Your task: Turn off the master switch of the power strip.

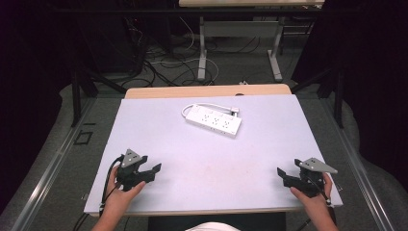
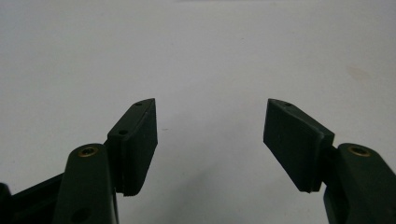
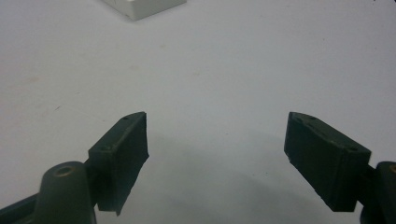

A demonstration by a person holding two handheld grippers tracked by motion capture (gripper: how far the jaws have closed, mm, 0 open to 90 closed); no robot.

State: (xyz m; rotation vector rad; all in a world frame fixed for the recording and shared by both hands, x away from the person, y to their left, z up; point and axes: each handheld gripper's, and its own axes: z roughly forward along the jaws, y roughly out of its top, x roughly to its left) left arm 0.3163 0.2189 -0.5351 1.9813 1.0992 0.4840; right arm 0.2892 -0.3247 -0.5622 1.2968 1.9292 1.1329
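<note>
Worktop (image 1: 159, 144) came first in size: a wide, pale, matte sheet over a wooden top, bare but for one item. That item, a white power strip (image 1: 214, 120), lay toward the far middle of the sheet, set at a slant, well apart from both hands. Its white cord (image 1: 204, 107) looped round the far side and ended at a plug (image 1: 235, 111) just beside the strip's far right end.

By the look of it the strip was a rigid plastic bar, light to moderate in weight, smooth and probably somewhat slippery on its glossy faces, and not fragile. The long side walls seemed the best place to take hold, across the narrow width near the middle so it would not swing; a grip at one end would likely let the other end droop and twist. The cord, being limp, would trail and drag, and the plug could catch on the sheet.

The left gripper (image 1: 146, 173) rested at the near left corner with its jaws parted and nothing between them, as the left gripper view confirmed. The right gripper (image 1: 288, 177) sat at the near right edge, its jaws likewise spread wide and empty; a corner of the strip (image 3: 142, 7) showed far ahead of them.
</note>
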